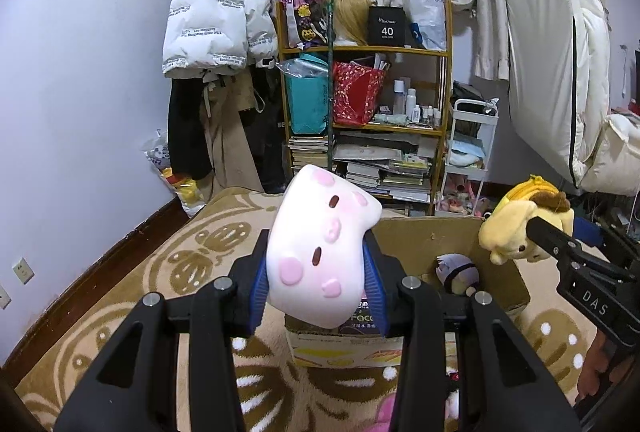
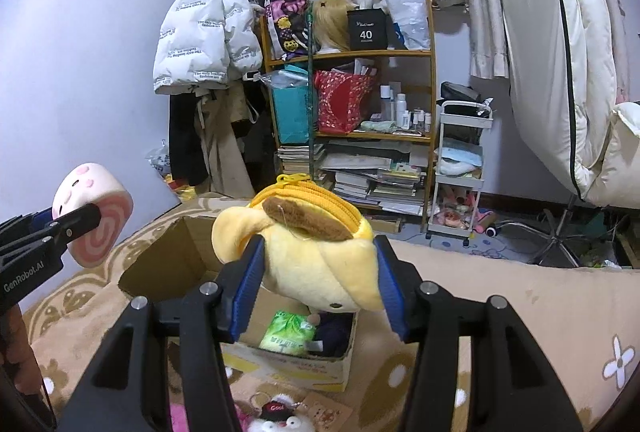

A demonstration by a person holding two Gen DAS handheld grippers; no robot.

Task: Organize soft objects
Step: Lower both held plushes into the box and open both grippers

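The jaws of the left gripper [image 1: 316, 264] are clamped on a pink-and-white squishy toy [image 1: 320, 244], and those of the right gripper [image 2: 316, 272] on a yellow plush pouch [image 2: 308, 252]. The open cardboard box [image 2: 192, 252] is seen below and just ahead of both pairs of jaws, on the patterned blanket [image 2: 500, 292]. The pouch is judged to hang nearly over the opening, so the right hand appears nearer; the squishy is held over the box's near wall.
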